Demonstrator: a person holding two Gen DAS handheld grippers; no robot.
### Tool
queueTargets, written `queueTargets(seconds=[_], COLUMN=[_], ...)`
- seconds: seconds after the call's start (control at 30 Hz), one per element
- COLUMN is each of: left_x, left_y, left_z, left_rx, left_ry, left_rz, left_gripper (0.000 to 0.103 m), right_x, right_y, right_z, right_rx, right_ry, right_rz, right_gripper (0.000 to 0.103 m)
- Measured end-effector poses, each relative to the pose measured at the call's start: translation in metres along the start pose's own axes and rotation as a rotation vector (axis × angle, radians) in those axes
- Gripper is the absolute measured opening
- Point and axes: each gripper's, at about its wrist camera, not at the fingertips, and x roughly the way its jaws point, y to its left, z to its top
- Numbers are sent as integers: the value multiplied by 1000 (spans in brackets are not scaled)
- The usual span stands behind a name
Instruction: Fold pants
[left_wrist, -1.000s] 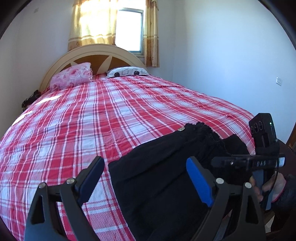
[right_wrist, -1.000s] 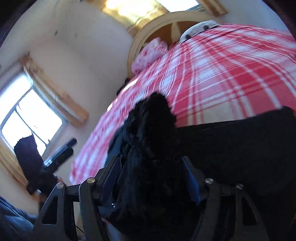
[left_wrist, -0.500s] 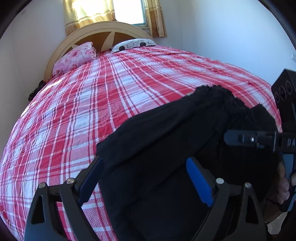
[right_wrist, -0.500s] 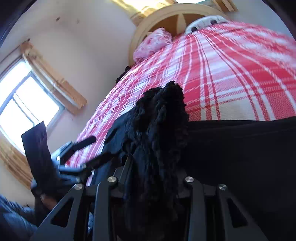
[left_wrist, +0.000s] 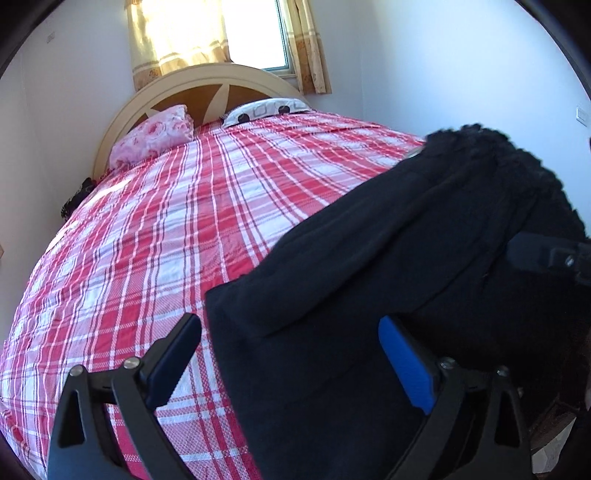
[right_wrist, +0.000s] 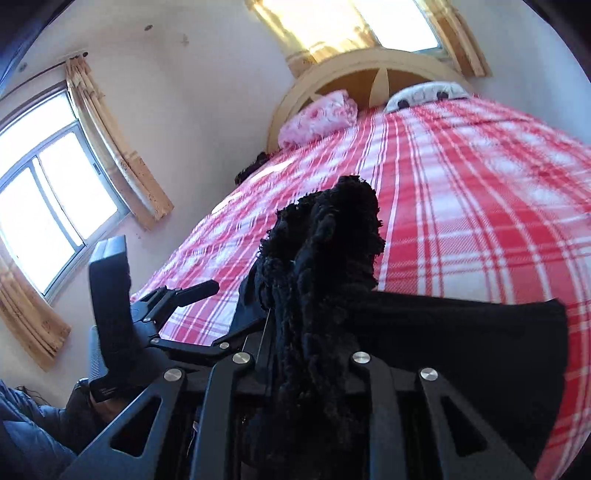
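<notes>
Black pants (left_wrist: 369, 295) lie at the near edge of a bed with a red and white plaid cover (left_wrist: 184, 206). My left gripper (left_wrist: 291, 354) is open, its fingers straddling the left edge of the pants, with one blue pad (left_wrist: 406, 369) over the cloth. My right gripper (right_wrist: 299, 362) is shut on the bunched fuzzy waistband of the pants (right_wrist: 325, 258) and holds it up off the bed. The rest of the pants (right_wrist: 461, 350) spread to the right in that view. The left gripper shows at the left of the right wrist view (right_wrist: 177, 295).
A pink floral pillow (left_wrist: 155, 136) and a white patterned pillow (left_wrist: 266, 109) lie against the curved headboard (left_wrist: 207, 81). Windows with yellow curtains (left_wrist: 221, 33) are behind and to the left of the bed. White walls close both sides.
My right gripper closed on the waistband and lifted it. My left gripper moved closer over the pants and stayed open.
</notes>
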Motion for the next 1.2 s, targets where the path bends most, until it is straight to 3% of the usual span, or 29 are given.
queueTargets(seconds=[0.2, 0.37, 0.47, 0.63, 0.73, 0.83, 0.97, 1.07, 1.2], left_x=[0, 13, 20, 20, 10, 5, 16, 47, 86], left_y=[7, 8, 4, 1, 2, 0, -16, -21, -11], left_z=[1, -8, -12, -11, -3, 10, 25, 26, 27], left_rx=[-29, -56, -57, -84, -111, -134, -74, -50, -71], left_ry=[5, 55, 75, 80, 24, -17, -41, -8, 84], left_rz=[19, 14, 7, 19, 39, 33, 45, 127, 131], left_gripper=[99, 99, 99, 99, 99, 99, 99, 101, 101], right_x=[-59, -66, -59, -55, -61, -59, -39, -45, -66], right_y=[-37, -89, -111, -108, -100, -92, -124, -135, -140], right_z=[-14, -70, -96, -85, -73, -62, -70, -71, -69], right_rx=[131, 316, 411, 355, 299, 214, 345, 420, 471], right_ry=[-111, -75, -63, -65, -114, -126, -34, -43, -76], right_rz=[-53, -179, -176, -193, -155, -173, -168, -92, -92], right_gripper=[21, 21, 21, 22, 22, 22, 23, 30, 37])
